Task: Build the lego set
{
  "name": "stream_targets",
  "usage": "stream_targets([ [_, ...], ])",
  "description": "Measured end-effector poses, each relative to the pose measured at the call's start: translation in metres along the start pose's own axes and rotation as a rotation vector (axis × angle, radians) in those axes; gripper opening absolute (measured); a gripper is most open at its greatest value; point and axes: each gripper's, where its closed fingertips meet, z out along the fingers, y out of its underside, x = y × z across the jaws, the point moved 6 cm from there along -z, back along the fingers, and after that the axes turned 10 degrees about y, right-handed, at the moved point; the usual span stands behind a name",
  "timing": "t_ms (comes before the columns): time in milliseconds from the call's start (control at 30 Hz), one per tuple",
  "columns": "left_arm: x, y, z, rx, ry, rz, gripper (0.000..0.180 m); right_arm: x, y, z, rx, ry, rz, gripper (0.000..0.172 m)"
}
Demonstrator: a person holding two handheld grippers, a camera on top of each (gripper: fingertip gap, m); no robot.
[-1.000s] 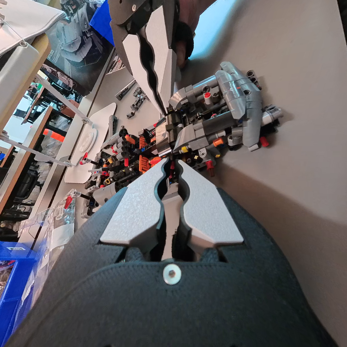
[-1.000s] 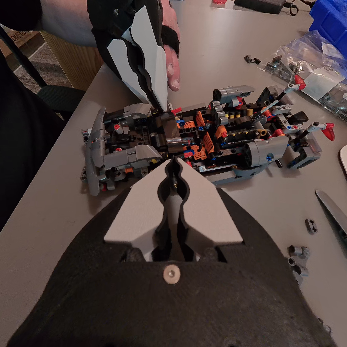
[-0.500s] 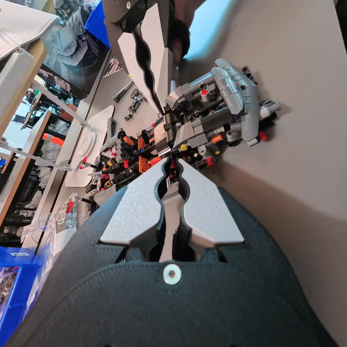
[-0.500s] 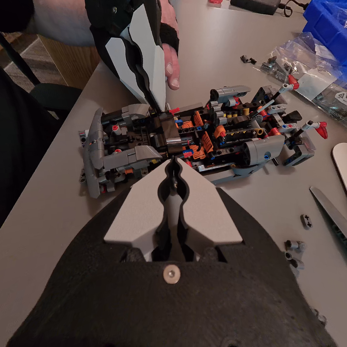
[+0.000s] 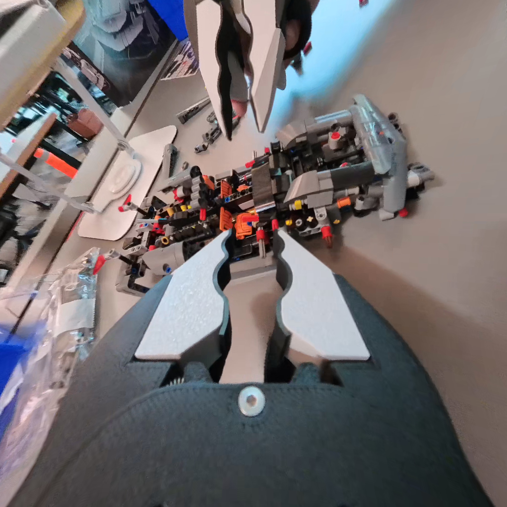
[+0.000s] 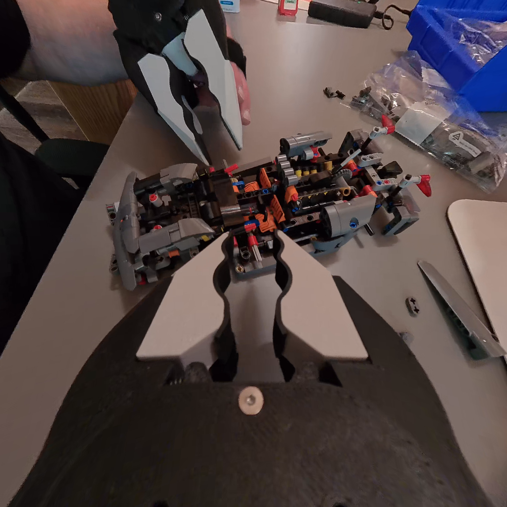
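Motion blur softens the blue bin (image 5: 11,365) and plastic bag (image 5: 65,310) at the left wrist view's lower left. The white board (image 6: 482,263) and blue bin (image 6: 466,49) are cut by the right wrist view's right edge.

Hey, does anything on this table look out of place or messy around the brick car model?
Nothing looks damaged or spilled. The model sits flat on the table, unfinished, with its inner parts exposed. A few loose small pieces lie to its right, and a clear bag of parts rests against the blue bin.
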Motion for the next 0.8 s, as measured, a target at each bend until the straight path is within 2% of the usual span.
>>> stream_targets([
  [133, -0.002, -0.002, 0.006, 0.015, 0.093, -0.084, 0.033, 0.001, 0.001, 0.008, -0.03, -0.094, 0.062, 0.033],
  [233, -0.005, 0.0, 0.011, -0.007, 0.104, -0.087, 0.032, 0.002, 0.006, 0.014, -0.059, -0.167, 0.098, 0.038],
  [433, -0.005, 0.003, 0.015, -0.002, 0.163, -0.124, 0.026, 0.002, 0.004, 0.018, -0.061, -0.27, 0.105, 0.029],
  [633, -0.006, 0.003, 0.017, 0.004, 0.217, -0.132, 0.022, 0.004, 0.005, 0.022, -0.084, -0.39, 0.142, 0.029],
  [800, -0.006, 0.003, 0.017, 0.008, 0.235, -0.122, 0.021, 0.005, 0.003, 0.023, -0.091, -0.437, 0.089, 0.027],
])
